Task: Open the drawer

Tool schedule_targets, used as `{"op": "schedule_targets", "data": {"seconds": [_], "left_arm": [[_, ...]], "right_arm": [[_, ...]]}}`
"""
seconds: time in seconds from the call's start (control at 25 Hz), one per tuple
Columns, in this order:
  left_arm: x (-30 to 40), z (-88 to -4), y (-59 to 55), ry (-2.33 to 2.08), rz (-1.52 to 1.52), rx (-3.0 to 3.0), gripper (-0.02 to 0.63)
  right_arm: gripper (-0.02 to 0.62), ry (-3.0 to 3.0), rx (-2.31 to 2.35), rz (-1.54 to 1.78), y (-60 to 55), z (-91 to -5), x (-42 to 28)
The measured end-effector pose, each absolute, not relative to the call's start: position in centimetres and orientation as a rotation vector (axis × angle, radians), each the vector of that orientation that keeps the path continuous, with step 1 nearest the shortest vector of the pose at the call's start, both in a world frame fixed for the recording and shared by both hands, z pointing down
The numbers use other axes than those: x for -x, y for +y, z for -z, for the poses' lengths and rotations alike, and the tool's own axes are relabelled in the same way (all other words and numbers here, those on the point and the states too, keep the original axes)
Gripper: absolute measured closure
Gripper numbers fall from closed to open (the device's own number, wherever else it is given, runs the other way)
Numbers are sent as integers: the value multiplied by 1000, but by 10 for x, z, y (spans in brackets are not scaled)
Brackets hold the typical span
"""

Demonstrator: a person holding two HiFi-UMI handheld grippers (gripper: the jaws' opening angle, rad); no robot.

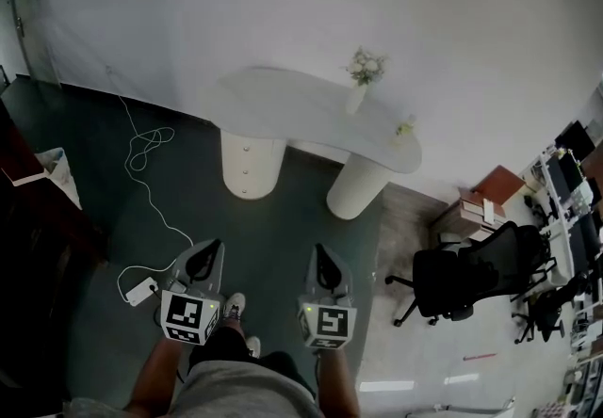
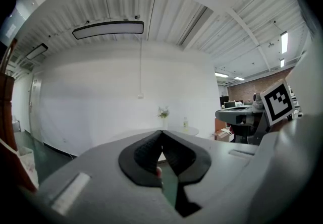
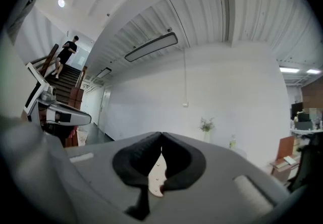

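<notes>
Head view: holds the left gripper [image 1: 209,251] and the right gripper [image 1: 322,256] side by side, low before the body, forearms stretched forward, both pointing about level toward a white table. Finds the drawers [image 1: 247,171] well ahead of the left fingers [image 1: 201,263] and the right fingers [image 1: 325,267], stacked in the left round pedestal under the tabletop [image 1: 283,96], three small knobs in a column, fronts looking flush with the pedestal. Shows a vase of flowers [image 1: 363,77] on the tabletop, beyond and to the right of both sets of fingers; a white cable [image 1: 141,148] on the floor off to the left of the left fingers; an office chair [image 1: 462,275] well to the right of the right fingers.

Left gripper view: shows the left fingers [image 2: 146,152] together, tips touching, nothing clamped between them. Places the vase of flowers [image 2: 163,113] far beyond, just above the tips.

Right gripper view: shows the right fingers [image 3: 179,160] closed tip to tip, empty. Catches the drawers [image 3: 156,175] through the slit below the tips, knobs as small dots, well apart from the fingers.
</notes>
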State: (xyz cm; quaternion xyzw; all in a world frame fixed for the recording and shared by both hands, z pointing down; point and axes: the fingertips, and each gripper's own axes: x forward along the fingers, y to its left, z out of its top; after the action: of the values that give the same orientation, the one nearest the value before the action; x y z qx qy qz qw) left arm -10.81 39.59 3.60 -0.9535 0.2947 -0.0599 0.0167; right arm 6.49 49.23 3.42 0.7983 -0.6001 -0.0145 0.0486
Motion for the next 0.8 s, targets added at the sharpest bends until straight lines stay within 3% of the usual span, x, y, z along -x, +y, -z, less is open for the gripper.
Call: {"op": "schedule_targets", "data": {"seconds": [0.8], "left_arm": [[97, -48, 209, 1167, 205, 2943, 597]], "right_arm": [[592, -2025, -2248, 26, 275, -40, -83]]}}
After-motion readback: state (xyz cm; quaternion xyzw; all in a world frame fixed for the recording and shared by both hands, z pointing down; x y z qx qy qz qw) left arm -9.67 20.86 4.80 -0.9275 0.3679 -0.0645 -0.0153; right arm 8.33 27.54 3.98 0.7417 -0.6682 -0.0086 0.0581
